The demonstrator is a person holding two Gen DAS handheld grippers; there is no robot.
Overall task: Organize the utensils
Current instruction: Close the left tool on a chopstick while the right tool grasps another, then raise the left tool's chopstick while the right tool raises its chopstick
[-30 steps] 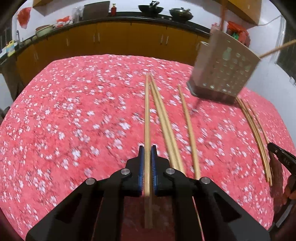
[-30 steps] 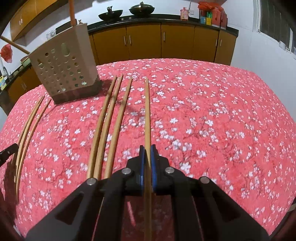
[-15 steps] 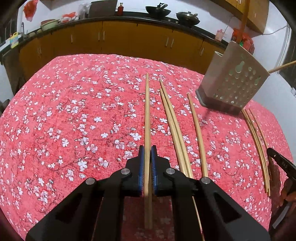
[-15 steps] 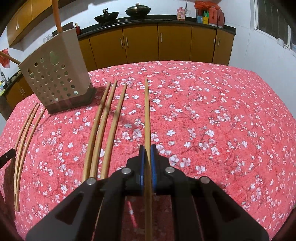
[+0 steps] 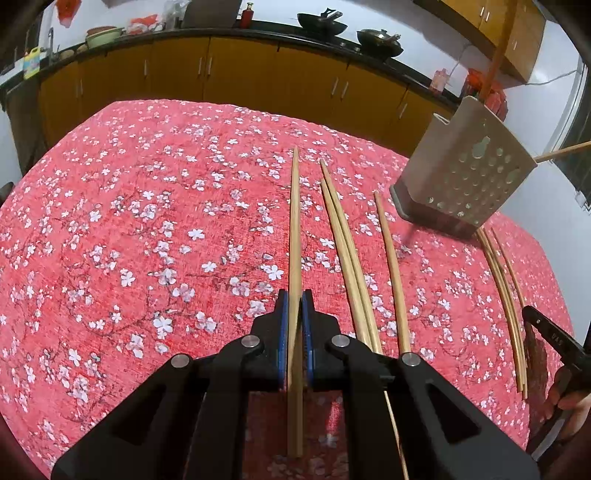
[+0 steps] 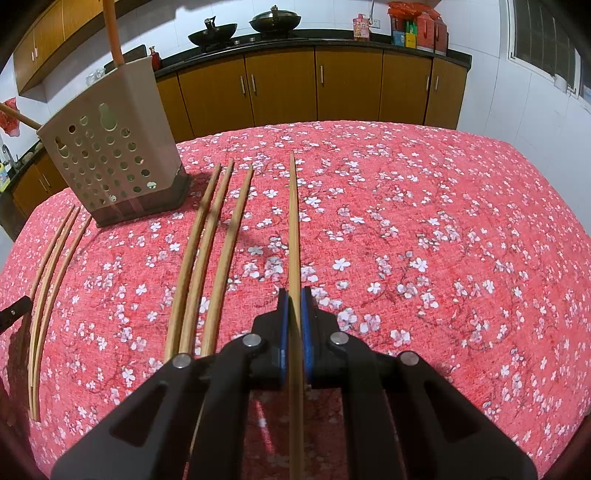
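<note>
My left gripper (image 5: 293,308) is shut on a wooden chopstick (image 5: 294,229) that points away over the red floral tablecloth (image 5: 147,240). To its right lie three loose chopsticks (image 5: 345,254), then the perforated beige utensil holder (image 5: 465,177). My right gripper (image 6: 293,304) is shut on another chopstick (image 6: 293,221). Left of it lie three more chopsticks (image 6: 207,258), with the holder (image 6: 107,162) beyond them. An orange handle (image 6: 110,33) and a wooden stick (image 6: 14,114) stand in the holder. I cannot tell whether the held chopsticks touch the cloth.
Three thin-looking sticks (image 5: 502,291) lie past the holder, beside the other gripper's tip (image 5: 550,332) and a hand. In the right wrist view such sticks (image 6: 51,277) lie at far left. Brown cabinets (image 6: 280,88) and a counter with woks (image 6: 273,18) stand behind the table.
The left wrist view has rolled a little, so the holder and counter sit at a different slant. Both grippers keep hold of their chopsticks. The right wrist view is almost unchanged.
</note>
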